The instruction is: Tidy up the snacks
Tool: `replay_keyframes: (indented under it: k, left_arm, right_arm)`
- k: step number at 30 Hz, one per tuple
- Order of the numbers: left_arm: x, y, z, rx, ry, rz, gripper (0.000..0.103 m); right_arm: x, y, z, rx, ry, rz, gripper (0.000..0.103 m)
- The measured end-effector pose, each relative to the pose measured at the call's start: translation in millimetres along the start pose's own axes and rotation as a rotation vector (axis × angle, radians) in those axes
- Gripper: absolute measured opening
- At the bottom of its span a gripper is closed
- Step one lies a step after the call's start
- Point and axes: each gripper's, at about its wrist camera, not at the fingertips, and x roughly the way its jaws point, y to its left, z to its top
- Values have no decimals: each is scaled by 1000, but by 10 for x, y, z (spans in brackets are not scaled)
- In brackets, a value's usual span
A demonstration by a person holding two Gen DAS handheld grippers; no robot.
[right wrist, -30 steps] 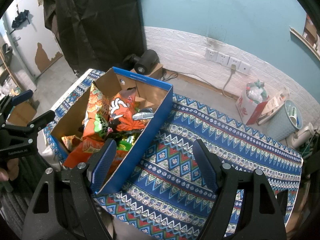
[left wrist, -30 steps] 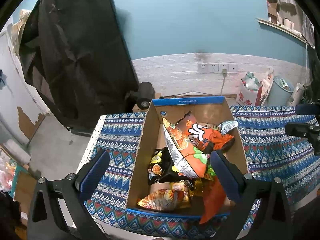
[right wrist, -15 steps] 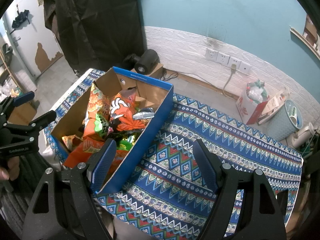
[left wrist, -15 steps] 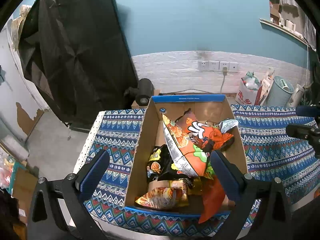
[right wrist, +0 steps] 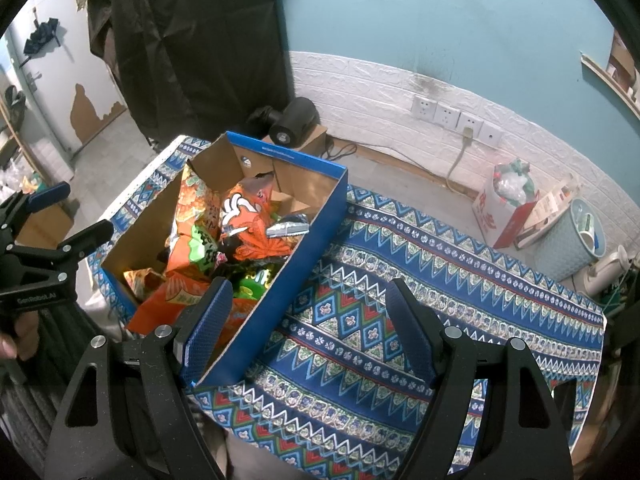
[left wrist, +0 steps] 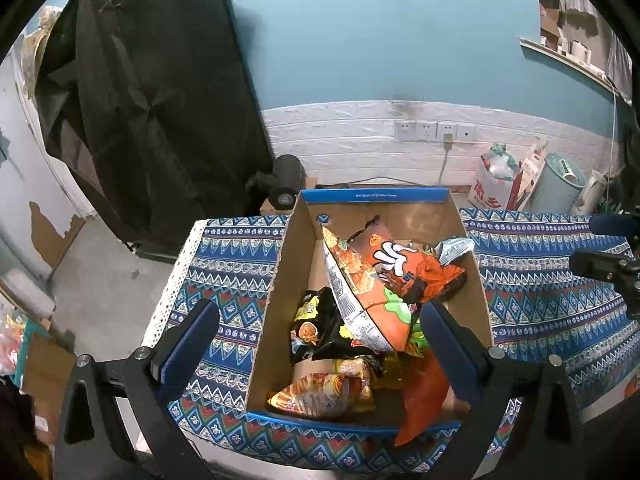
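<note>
Left wrist view looks down into the cardboard box, which stands on the worktop under a patterned blue cloth. The snack bags all lie inside it in a loose heap: a large orange bag leans across the far half, a silver-edged orange bag stands tilted against it, a black packet sits lower, and a yellow-orange packet lies flat at the near wall. The left tool hovers above the near end of the box, jaws spread wide, gripping nothing. The right tool hangs over the box's right wall and the bare cloth beside it, likewise spread and empty.

This scene fits either snacks gathered into the box or a heap waiting to be sorted out of it; the pictures do not settle which. Whichever bag is taken, I judge it best to pinch a flat sealed edge, not the puffed middle, because the film is slick and the contents crush. Lifting straight up should keep neighbouring bags from dragging over the wall.
</note>
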Motion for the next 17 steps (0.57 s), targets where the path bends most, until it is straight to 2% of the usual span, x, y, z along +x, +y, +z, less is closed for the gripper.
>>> replay_keyframes:
  k: [17]
  left_arm:
    - [-6,-8,-11,-2,-1,-15,102]
  right_arm:
    - [24,4,-28,3,6,0,78]
